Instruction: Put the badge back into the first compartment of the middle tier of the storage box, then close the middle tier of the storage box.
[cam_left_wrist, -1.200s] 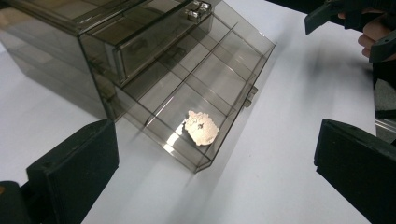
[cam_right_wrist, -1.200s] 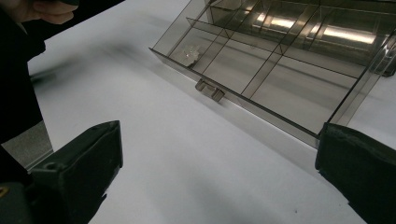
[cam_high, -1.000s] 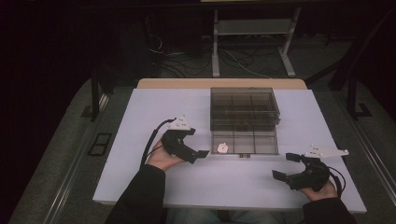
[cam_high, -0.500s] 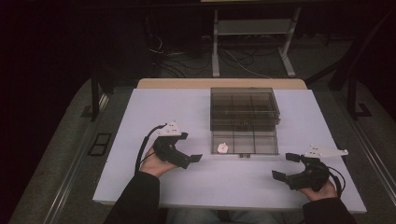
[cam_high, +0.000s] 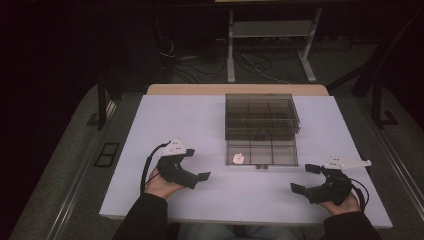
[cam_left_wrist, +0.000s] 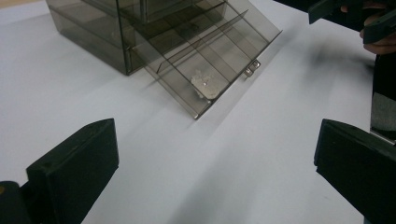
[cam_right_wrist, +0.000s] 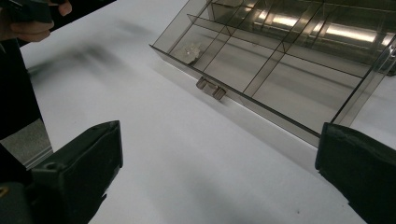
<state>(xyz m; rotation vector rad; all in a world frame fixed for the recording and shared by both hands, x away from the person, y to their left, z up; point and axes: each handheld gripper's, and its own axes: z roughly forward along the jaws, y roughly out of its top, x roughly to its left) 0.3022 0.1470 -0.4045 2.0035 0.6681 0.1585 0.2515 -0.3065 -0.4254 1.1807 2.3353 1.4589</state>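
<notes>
While both hands rest low on the white bench (cam_high: 165, 125), the items stand as follows.

Left gripper (cam_high: 199, 165): held in the person's left hand (cam_high: 159, 184), jaws wide apart and holding nothing, as the left gripper view shows with bare bench between them. Ahead of it and a little to its right lies the compartment box.

Right gripper (cam_high: 302, 178): held in the person's right hand (cam_high: 341, 204), jaws likewise wide apart and empty. The box lies ahead of it and to its left, apart from the jaws.

Compartment box (cam_high: 261, 117): smoky clear plastic, divided into cells, with its lid (cam_high: 280, 154) folded open flat on the bench toward the grippers. A small latch (cam_right_wrist: 211, 88) sits on the lid's near edge, straight ahead of the right gripper.

Small white piece (cam_high: 238, 158): pale, irregular, lying in the end cell of the open lid nearest the left gripper. In the left gripper view it (cam_left_wrist: 205, 85) sits ahead of the jaws, well apart from them; in the right gripper view it (cam_right_wrist: 190, 50) lies beyond the latch, to the left.

Neither gripper touches the box.
</notes>
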